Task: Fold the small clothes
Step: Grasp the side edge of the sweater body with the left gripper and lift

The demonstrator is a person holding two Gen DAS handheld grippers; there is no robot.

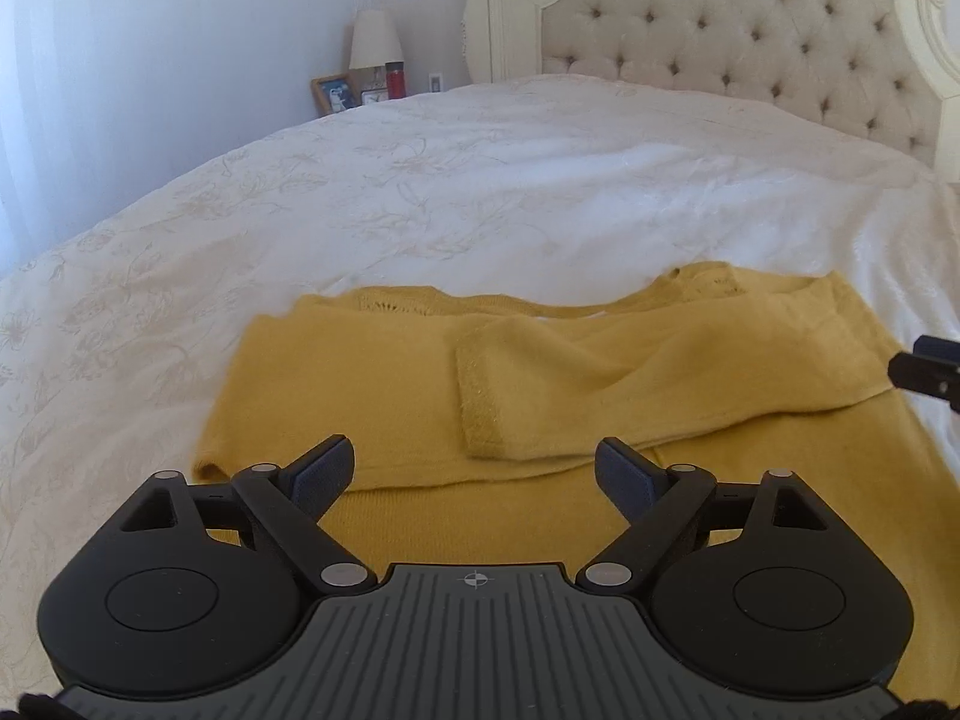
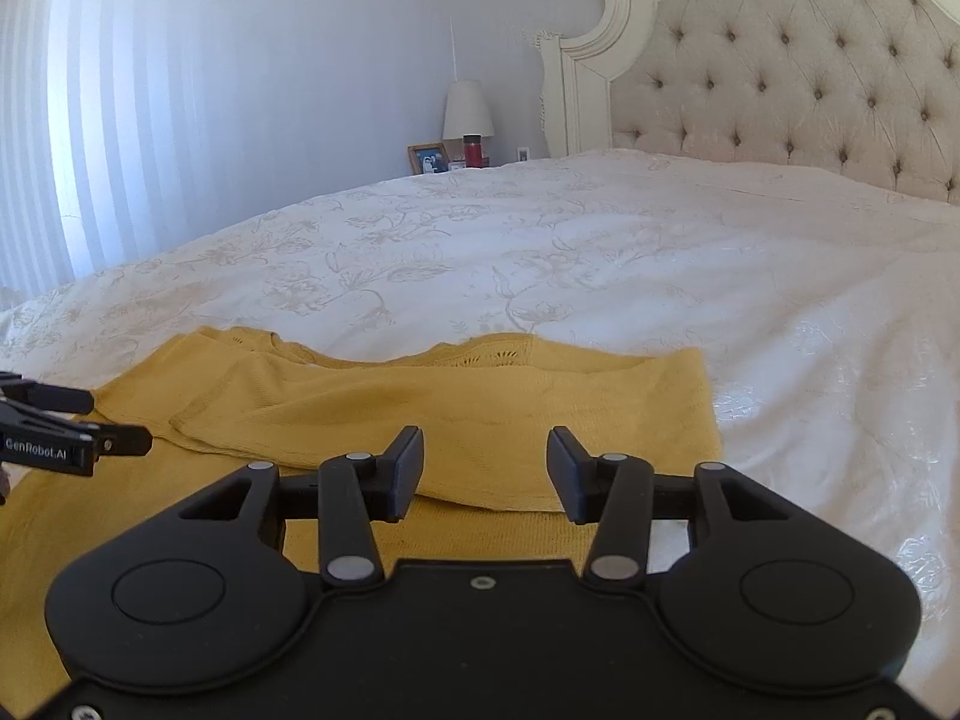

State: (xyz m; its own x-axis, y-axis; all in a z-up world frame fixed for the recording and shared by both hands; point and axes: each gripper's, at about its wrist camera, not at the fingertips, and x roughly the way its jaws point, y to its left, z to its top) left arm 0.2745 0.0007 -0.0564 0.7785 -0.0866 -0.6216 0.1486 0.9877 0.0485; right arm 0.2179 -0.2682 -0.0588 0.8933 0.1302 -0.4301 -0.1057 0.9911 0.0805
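Bedroom, daylight through vertical blinds at far left. White floral bedspread covers the bed; tufted headboard at the far end. Nightstand items in the far corner: lamp, picture frame, red flask.

Mustard sweater lies flat on the bedspread at the near edge, neckline away from the cameras. Both sleeves appear folded in across the body; one ribbed cuff rests near the middle of the chest, with a layered edge running across below it.

Left tool: jaws spread wide, holding nothing, hovering just above the lower body of the sweater. Whether the pads touch the knit cannot be told.

Right tool: jaws apart, somewhat narrower than the left, empty, poised over the folded layer near the sweater's right side.

Handling estimate: fine fuzzy knit, light, soft, no stiffness; will drape and sag from any pinch point. Stretchy, so a one-sided pull would likely skew it. Sleeves lie loose and could slide off if the body is lifted fast. Not fragile, though the openwork near the neckline could snag.

Suggested hold: pinch the hem at both lower corners, through both layers, one tool per corner.

Containers: none in view.
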